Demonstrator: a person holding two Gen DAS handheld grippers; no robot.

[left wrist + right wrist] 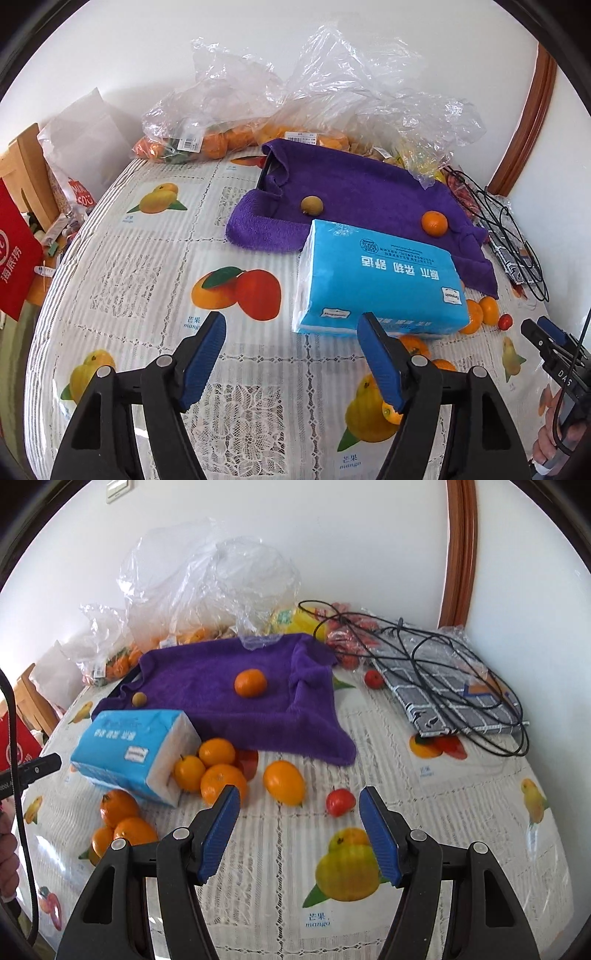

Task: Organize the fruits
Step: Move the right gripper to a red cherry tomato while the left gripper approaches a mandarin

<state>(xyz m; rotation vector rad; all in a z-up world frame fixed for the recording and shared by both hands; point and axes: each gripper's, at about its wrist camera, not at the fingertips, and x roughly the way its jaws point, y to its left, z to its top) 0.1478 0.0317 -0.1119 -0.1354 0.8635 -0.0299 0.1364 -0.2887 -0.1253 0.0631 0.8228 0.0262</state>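
While both grippers hang over the fruit-print tablecloth [280, 834], neither holds anything. The left gripper [291, 354] fills the bottom of the left wrist view with its blue pads spread wide and only cloth between them; the right gripper [300, 830] sits at the bottom of the right wrist view, jaws likewise parted and bare.

At the centre of the right wrist view a purple towel [207, 701] is draped over a tray, carrying one orange [250, 682] and, near its left edge, a small brownish fruit [140, 698]. Just below the towel's left part lies a blue tissue pack [125, 753]. A cluster of oranges [214, 768] touches the pack's right end — more oranges [122, 823] lie at the lower left. An oval yellow-orange fruit [284, 782] rests alone right of the cluster, and a small red fruit [340, 802] sits just above the right gripper's right finger.

Crumpled clear bags [236, 122] of fruit stand at the top of the left wrist view, against the wall. At the right of the right wrist view a black cable [461, 686] loops over a checked packet [454, 698].
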